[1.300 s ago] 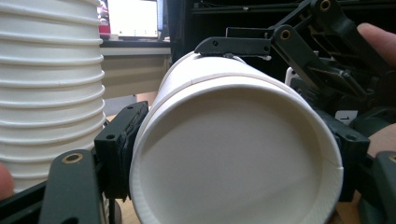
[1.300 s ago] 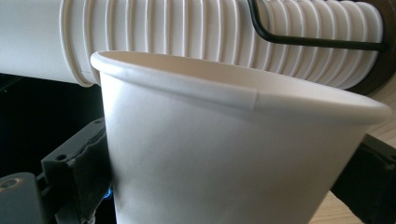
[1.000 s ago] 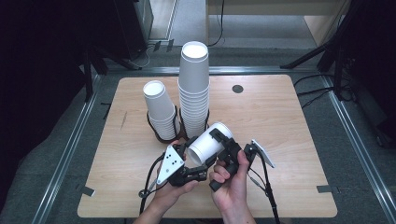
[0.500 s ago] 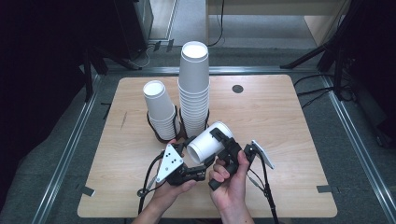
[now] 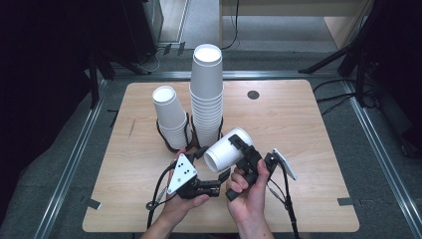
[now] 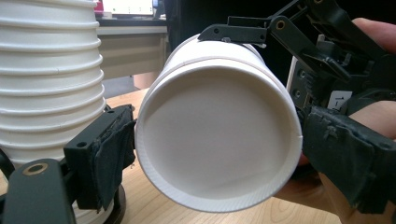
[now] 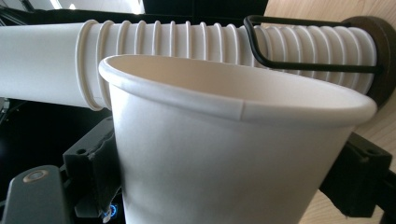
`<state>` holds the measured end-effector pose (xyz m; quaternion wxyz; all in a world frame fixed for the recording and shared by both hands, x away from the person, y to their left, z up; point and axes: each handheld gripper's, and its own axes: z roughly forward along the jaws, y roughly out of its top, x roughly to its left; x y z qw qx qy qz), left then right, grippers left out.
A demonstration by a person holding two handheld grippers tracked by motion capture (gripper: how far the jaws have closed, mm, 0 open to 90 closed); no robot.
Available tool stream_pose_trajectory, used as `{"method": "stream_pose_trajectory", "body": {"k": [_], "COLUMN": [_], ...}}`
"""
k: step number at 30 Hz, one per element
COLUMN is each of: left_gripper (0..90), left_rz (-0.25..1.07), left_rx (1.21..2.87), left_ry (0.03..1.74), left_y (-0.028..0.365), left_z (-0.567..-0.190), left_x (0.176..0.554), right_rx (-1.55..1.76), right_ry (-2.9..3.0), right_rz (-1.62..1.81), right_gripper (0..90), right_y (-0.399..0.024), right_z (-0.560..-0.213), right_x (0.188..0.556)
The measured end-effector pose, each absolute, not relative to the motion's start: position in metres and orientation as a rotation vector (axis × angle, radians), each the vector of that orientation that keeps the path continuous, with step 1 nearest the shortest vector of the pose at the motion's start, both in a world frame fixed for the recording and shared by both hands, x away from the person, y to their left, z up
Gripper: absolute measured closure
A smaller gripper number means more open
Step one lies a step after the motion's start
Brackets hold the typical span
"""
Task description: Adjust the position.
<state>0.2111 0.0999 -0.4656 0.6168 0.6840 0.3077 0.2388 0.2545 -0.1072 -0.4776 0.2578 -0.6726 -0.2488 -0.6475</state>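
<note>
The white paper cup (image 5: 228, 150) is lying sideways above the desk (image 5: 308, 129), just in front of the tall cup stack (image 5: 206, 99). The right claw (image 5: 238, 147) is clamping its wall; the left claw (image 5: 219, 180) has just been opening, pads flanking the rim without pressing. Judged step: handover finishing; next calls for carrying it to a stack.
</note>
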Motion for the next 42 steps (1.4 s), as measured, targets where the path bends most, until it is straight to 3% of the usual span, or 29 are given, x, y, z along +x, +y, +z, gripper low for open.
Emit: {"method": "stream_pose_trajectory", "body": {"k": [42], "left_gripper": [10.2], "left_rz": [0.550], "left_rx": [1.577], "left_ry": [0.706], "left_y": [0.109], "left_z": [-0.465], "left_x": [0.213], "right_rx": [-1.989], "right_ry": [-1.178], "right_rz": [-2.231], "right_gripper": [13.5], "right_y": [-0.148], "right_z": [-0.446], "right_x": [0.255]}}
